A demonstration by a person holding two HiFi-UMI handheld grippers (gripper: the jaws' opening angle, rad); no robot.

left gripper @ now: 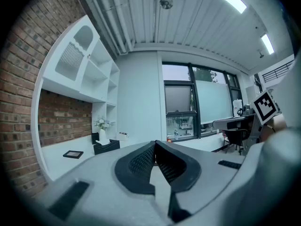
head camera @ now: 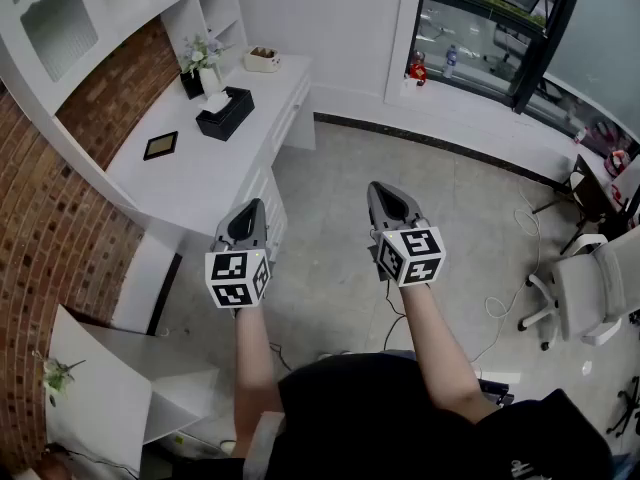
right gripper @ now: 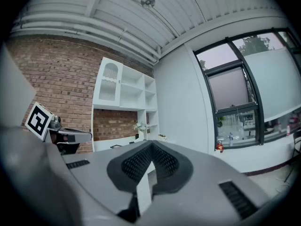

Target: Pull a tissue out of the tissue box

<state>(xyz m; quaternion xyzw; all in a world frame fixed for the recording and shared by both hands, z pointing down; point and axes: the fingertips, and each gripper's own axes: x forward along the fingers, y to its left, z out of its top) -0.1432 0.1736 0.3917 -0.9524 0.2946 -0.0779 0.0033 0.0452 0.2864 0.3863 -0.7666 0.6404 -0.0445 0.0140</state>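
Note:
A black tissue box [head camera: 225, 113] with a white tissue sticking up from its top stands on the white desk [head camera: 200, 168] at the far left; in the left gripper view the tissue box [left gripper: 106, 146] is small, left of the jaws. My left gripper [head camera: 249, 211] is held out over the floor near the desk's front corner, far short of the box, jaws shut and empty. My right gripper [head camera: 392, 198] hangs beside it over the floor, also shut with nothing in it. From their own cameras, the left gripper [left gripper: 155, 146] and the right gripper [right gripper: 150, 146] show tips together.
On the desk are a small dark frame [head camera: 161, 145], a vase of flowers [head camera: 203, 60] and a beige holder [head camera: 262, 59]. White shelves [head camera: 120, 8] hang above on a brick wall. A white office chair [head camera: 590, 293] and cables lie on the floor at right.

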